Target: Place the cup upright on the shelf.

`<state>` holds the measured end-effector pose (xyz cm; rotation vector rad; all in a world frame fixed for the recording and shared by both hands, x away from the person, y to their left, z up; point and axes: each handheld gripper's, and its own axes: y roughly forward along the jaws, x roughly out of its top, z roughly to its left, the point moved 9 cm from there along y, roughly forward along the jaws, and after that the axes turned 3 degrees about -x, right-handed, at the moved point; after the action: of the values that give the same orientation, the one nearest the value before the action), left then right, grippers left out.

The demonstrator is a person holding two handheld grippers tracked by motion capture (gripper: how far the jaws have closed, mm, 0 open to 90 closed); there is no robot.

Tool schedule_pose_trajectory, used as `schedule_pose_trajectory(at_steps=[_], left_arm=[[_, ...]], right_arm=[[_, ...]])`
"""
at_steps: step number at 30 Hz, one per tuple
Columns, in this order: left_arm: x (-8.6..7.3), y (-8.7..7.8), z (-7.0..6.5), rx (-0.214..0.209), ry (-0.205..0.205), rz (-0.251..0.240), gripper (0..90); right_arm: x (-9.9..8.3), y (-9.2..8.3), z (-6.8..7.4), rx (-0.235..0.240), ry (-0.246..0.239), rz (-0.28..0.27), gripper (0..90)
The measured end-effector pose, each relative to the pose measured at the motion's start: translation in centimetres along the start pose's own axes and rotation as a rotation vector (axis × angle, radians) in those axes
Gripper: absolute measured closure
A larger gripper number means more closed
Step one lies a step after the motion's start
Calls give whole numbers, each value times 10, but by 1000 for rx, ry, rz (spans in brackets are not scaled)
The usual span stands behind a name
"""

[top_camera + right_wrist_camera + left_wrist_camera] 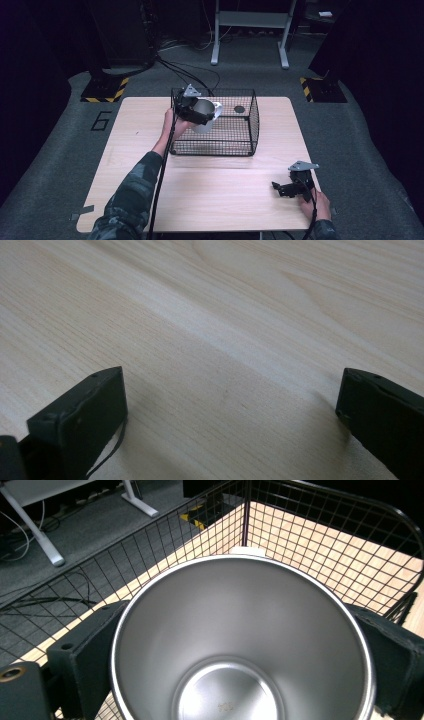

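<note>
The left gripper [200, 111] is clamped on a shiny stainless-steel cup [209, 116] with a wide round mouth, and holds it up over the near left part of a black wire-mesh basket [245, 145] that stands on the far half of the pale wooden surface [210, 195]. In the left gripper view the cup [240, 645] sits between the two black jaws, one on each flank of its wall, with its open mouth turned toward the camera and its bottom away, so the cup's long axis runs along the gripper's own line. From above, that axis lies tilted rather than upright, with the cup leaning across the basket's left rim toward the inside. The basket's open top is thus straight below and ahead of the cup, which is what the next move would seem to turn on: a lowering into the mesh walls, probably with the cup turned to stand on its bottom. A small dark round thing [239, 109] lies on the basket floor farther right, apart from the cup. The right gripper [292, 187] rests near the surface's near right corner, well apart from the basket, its jaws spread wide with nothing but bare wood between them, so the left hand is plainly the working one.
</note>
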<state>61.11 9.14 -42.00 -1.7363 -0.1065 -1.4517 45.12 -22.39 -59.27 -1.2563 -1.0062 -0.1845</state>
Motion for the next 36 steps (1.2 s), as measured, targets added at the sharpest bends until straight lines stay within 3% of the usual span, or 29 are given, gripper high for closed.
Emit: schedule_pose_trajectory(at_steps=[11, 16, 29, 36], left_arm=[[-2, 21, -3, -29, 12, 19, 63], [-3, 29, -6, -41, 44, 41, 63], [-12, 50, 1, -57, 47, 58, 63], [-16, 59, 3, -69, 75, 66, 63]], right_arm=[[0, 0, 0, 0, 0, 0, 0], [0, 0, 0, 0, 0, 0, 0], [0, 0, 0, 0, 0, 0, 0], [0, 0, 0, 0, 0, 0, 0]])
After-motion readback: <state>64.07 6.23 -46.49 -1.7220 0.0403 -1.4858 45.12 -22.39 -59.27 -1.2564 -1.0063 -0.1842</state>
